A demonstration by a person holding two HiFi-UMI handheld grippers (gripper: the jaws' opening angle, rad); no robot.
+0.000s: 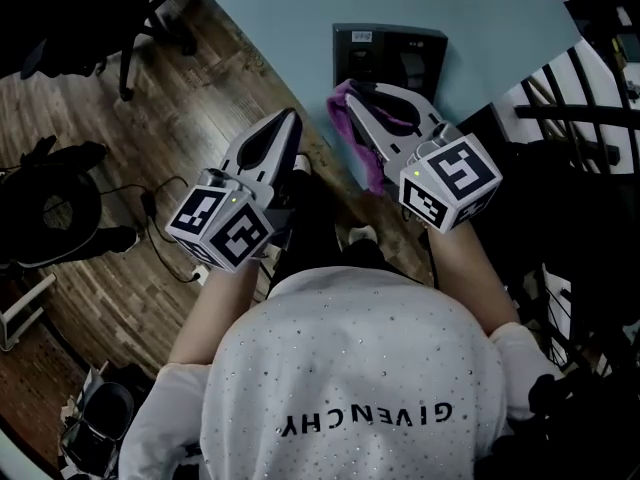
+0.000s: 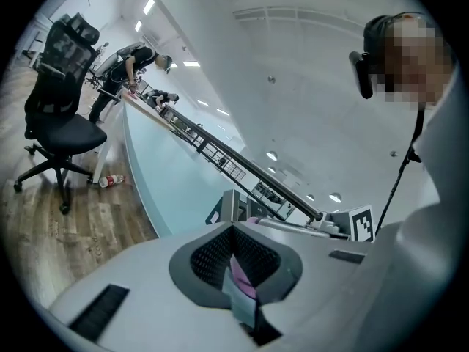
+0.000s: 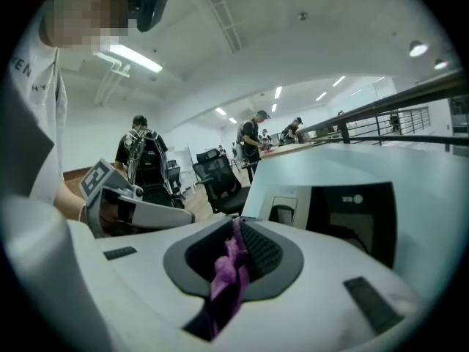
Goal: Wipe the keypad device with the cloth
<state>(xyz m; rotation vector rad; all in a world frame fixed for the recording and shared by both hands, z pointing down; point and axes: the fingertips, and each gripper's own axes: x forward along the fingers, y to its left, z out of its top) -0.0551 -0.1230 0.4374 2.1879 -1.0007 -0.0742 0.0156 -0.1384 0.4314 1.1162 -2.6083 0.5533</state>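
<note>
Head view: your right gripper (image 1: 352, 103) sits right of centre, its jaws clenched on the purple cloth (image 1: 370, 171), which bunches between them and hangs toward the bottom of the frame. The keypad device (image 1: 388, 53), a dark box, stands at upper centre on the pale blue table (image 1: 500, 18), just beyond the right gripper's tips. Whether the cloth touches it cannot be told from this view. Your left gripper (image 1: 292, 120) lies left of centre over the wooden floor (image 1: 130, 158) beside the table edge, apart from the cloth, and its jaws are drawn together.

Right gripper view: the right gripper (image 3: 236, 222) pinches the cloth (image 3: 227, 266) from tip to base, and the keypad device (image 3: 333, 211) rises at right of centre behind the jaws. Several people stand at the table's far end, upper centre.

Left gripper view: the jaws of the left gripper (image 2: 233, 229) meet at their tips, and a sliver of purple and pale blue shows in the slit below them. The keypad device (image 2: 234, 207) stands just above the tips. An office chair (image 2: 62, 123) occupies the upper left, with a bottle (image 2: 111, 180) lying on the floor beside it.
</note>
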